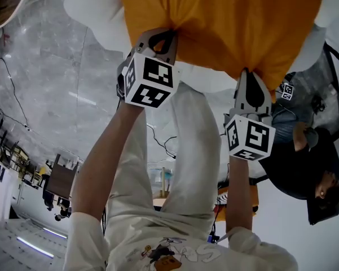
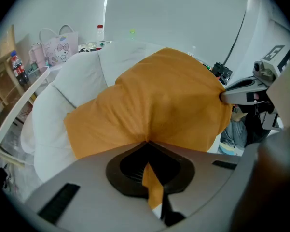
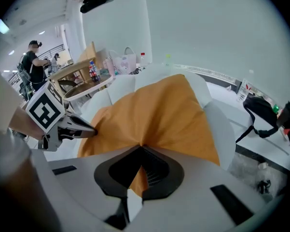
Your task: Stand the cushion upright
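The left gripper [image 1: 162, 38] was clamped shut on a pinch of the near hem of the orange cushion [image 1: 225, 21]. The right gripper [image 1: 246, 75] was closed on the same hem, well off toward three o'clock, a two-point hold that I judged was meant to raise that edge evenly so the cushion would tip up rather than twist. The cushion rested on the white padded seat [image 2: 62, 100] at the person's twelve o'clock, and past it at ten o'clock a pink tote bag [image 2: 62, 43] stood by a white table [image 2: 24, 100], its contents hidden from me.
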